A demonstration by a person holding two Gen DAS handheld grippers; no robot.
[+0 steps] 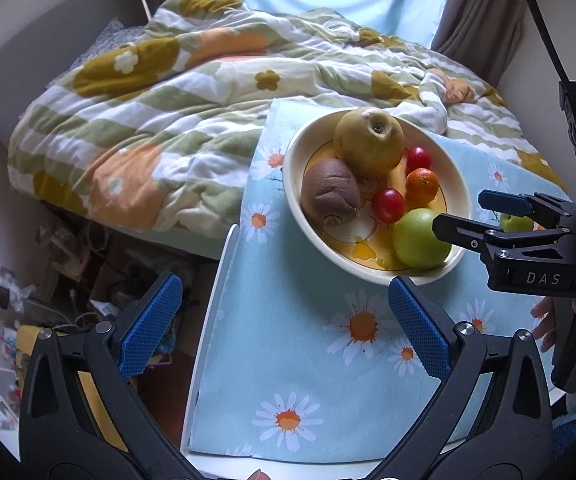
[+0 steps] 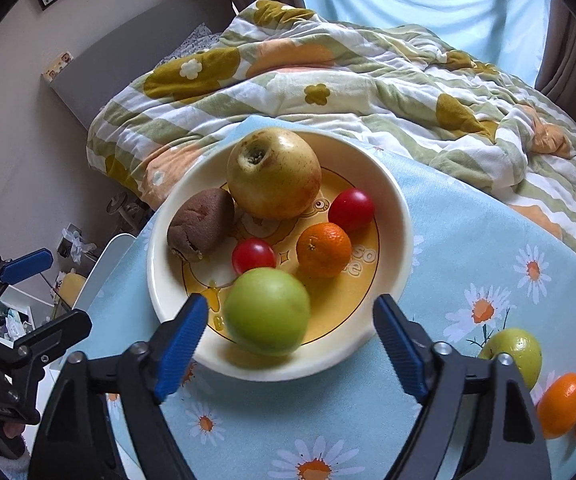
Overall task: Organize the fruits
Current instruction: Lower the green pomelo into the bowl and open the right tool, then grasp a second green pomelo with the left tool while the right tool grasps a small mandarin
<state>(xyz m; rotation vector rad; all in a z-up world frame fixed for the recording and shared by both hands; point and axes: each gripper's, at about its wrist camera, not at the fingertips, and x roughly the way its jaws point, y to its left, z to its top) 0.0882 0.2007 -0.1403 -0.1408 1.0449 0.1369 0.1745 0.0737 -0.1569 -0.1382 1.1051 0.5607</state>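
A cream bowl point(image 2: 401, 216) with a yellow inside stands on the daisy tablecloth point(image 2: 487, 240). It holds a big yellow pear point(image 2: 274, 172), a brown kiwi point(image 2: 202, 222), two red tomatoes point(image 2: 351, 208), a mandarin point(image 2: 323, 250) and a green apple point(image 2: 268, 312). My right gripper point(image 2: 291, 348) is open at the bowl's near rim; the green apple lies between its blue pads, touching neither. My left gripper point(image 1: 286, 324) is open over bare cloth just in front of the bowl point(image 1: 289, 168), nothing between its fingers. In the left wrist view the right gripper point(image 1: 461, 212) sits beside the green apple point(image 1: 419, 238).
Another green apple point(image 2: 515, 352) and several oranges point(image 2: 561, 404) lie on the cloth to the right of the bowl. A bed with a rumpled flowered quilt point(image 1: 148, 120) lies behind the table. The table's left edge point(image 1: 216, 288) drops to a cluttered floor.
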